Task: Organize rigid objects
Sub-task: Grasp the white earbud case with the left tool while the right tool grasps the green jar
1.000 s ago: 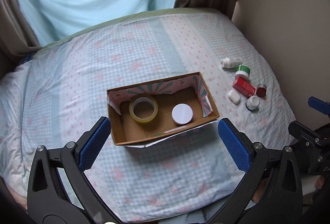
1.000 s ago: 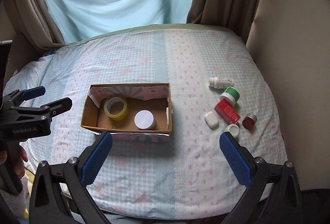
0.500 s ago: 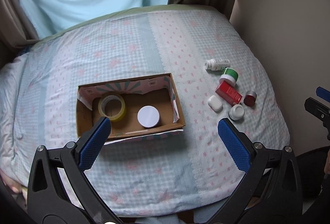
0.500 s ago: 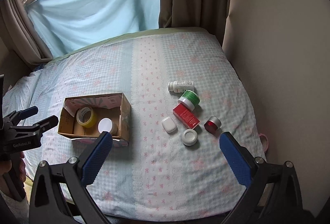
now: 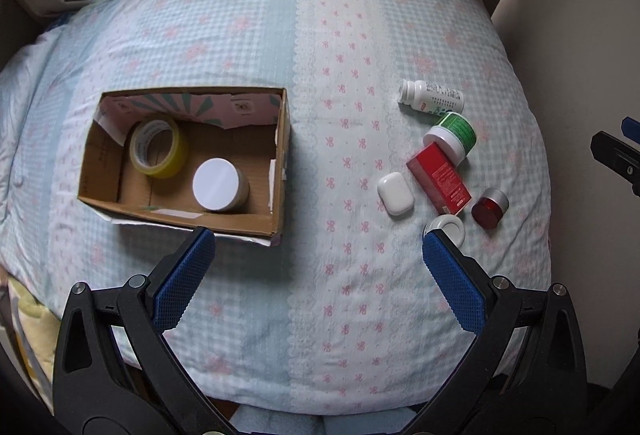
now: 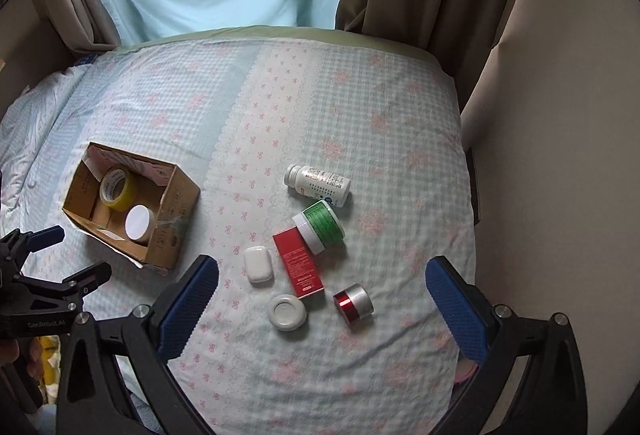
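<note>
Both views have swung right since a second ago; our right hand-held gripper (image 6: 322,267) now hangs wide over the loose items (image 6: 298,261) on the bed (image 6: 360,95). Left hand-held gripper (image 5: 318,245) wide, empty. Box (image 5: 280,171) left holds tape (image 5: 160,145) and jar (image 5: 220,185); pickup likely next.

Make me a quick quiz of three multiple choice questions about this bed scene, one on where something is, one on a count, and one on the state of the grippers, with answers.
1. Where is the yellow tape roll?
A. inside the cardboard box
B. beside the red box
C. on the floor

2. How many items lie loose on the bedspread, outside the box?
A. three
B. six
C. nine

3. How do the left gripper and right gripper stand?
A. both shut on a jar
B. one open, one shut
C. both open and empty

Answers: 1 A, the roll leans against the box's inner wall next to a white-lidded jar. 2 B, six items sit in the cluster. 3 C, wide gaps, nothing between the fingers.
</note>
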Tool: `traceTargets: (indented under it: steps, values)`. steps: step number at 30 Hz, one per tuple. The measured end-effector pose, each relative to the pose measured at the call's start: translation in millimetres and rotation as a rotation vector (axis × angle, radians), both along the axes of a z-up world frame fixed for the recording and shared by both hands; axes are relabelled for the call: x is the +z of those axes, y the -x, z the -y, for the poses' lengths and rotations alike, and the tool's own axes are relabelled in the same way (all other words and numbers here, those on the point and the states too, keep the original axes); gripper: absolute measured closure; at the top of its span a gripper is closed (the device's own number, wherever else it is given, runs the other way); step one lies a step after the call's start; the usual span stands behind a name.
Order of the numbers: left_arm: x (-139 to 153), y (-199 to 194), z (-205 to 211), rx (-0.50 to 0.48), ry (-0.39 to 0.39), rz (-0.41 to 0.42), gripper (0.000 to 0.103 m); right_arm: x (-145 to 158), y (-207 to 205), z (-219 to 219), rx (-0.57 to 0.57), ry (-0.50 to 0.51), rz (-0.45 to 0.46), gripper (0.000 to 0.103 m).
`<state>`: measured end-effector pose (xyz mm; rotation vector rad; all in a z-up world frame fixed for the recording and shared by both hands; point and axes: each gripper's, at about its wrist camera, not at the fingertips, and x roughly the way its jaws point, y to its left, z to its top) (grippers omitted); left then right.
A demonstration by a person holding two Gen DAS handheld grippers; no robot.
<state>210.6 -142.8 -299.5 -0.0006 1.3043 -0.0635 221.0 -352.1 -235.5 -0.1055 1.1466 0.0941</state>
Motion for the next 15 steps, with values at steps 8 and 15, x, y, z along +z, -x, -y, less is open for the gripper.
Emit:
traceTargets:
  steps: [8,15]
  values:
    - [-99,-26,41,0.066,0.065,-0.129,0.001,-78,-46,6,0.111,0.056,-0.090,0.000]
    - [-165,-40,64,0.134,0.116,-0.211,0.002,-145,-78,-2,0.188,0.074,-0.190,0.004]
